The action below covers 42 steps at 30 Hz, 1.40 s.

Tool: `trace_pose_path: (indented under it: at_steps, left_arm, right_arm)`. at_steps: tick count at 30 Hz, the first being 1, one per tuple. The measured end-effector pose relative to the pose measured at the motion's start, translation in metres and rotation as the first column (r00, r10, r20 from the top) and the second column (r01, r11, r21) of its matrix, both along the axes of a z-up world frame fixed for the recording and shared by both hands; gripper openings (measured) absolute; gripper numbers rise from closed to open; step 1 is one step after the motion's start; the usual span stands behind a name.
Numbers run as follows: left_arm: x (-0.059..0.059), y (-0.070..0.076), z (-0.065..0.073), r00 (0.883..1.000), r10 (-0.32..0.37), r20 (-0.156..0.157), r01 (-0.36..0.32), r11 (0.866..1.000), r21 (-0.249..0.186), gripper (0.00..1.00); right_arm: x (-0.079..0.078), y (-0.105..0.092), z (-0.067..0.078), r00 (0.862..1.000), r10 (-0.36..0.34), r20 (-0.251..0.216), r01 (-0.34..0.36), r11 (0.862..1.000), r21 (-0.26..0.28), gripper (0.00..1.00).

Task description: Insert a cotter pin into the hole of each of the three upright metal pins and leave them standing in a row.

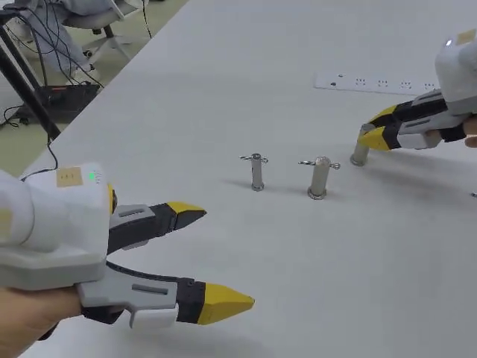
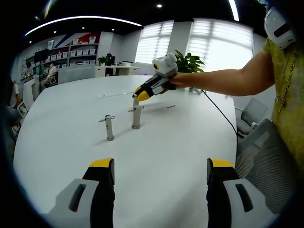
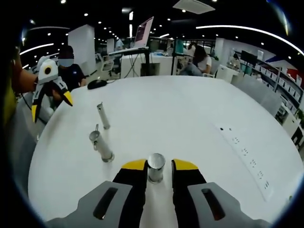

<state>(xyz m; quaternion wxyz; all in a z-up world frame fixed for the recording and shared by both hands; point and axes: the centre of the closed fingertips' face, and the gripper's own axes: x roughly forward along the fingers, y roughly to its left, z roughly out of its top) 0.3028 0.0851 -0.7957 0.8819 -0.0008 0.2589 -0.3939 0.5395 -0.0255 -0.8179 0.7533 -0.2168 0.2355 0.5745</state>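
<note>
A broad white worktop [image 1: 223,67] in an open-plan office, lit by ceiling spots and blind-covered windows [image 2: 218,42], carried three upright metal pins in a row. The person's right arm [image 2: 223,78] stretched level over the surface. Its right tongs [image 1: 373,128] pinched the third pin [image 3: 156,167] near its top, close to the middle pin [image 1: 319,179]. The left tongs [image 1: 229,257] hung with jaws spread wide, low over bare worktop, well short of the middle pin. A cotter pin [image 1: 319,163] crossed the middle pin's head, and a second cotter pin [image 1: 254,158] crossed the first pin [image 1: 257,175] on its other side. A power strip [image 1: 376,83] lay beyond the middle pin, and seated people [image 3: 197,59] worked at desks far behind.
</note>
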Motion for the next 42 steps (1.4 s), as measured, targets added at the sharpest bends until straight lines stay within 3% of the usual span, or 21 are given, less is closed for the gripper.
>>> trace_pose_path:
  at_steps: [8,14,20,31,42]
  left_arm:
    - [0.001,-0.001,-0.001,1.000,-0.002,-0.001,0.002,1.000,0.005,0.78]
    - [0.000,-0.002,-0.001,1.000,-0.005,-0.003,0.005,1.000,0.005,0.77]
    - [-0.001,-0.001,-0.001,1.000,-0.008,-0.001,0.008,1.000,0.005,0.77]
    - [-0.001,-0.003,-0.001,1.000,-0.018,0.000,0.018,1.000,0.004,0.76]
    - [0.001,-0.012,0.007,0.998,-0.055,0.022,0.055,0.998,-0.002,0.76]
  right_arm:
    - [-0.002,0.004,-0.001,1.000,-0.009,-0.016,0.009,1.000,0.022,0.18]
    - [-0.003,0.006,-0.001,0.998,-0.054,-0.032,0.055,0.998,0.034,0.16]
    - [-0.005,0.007,0.000,0.997,-0.070,-0.021,0.070,0.997,0.040,0.15]
    - [-0.006,-0.004,0.001,0.998,-0.058,-0.005,0.058,0.998,0.006,0.12]
    - [-0.037,-0.031,0.023,0.998,-0.059,0.015,0.059,0.998,-0.015,0.11]
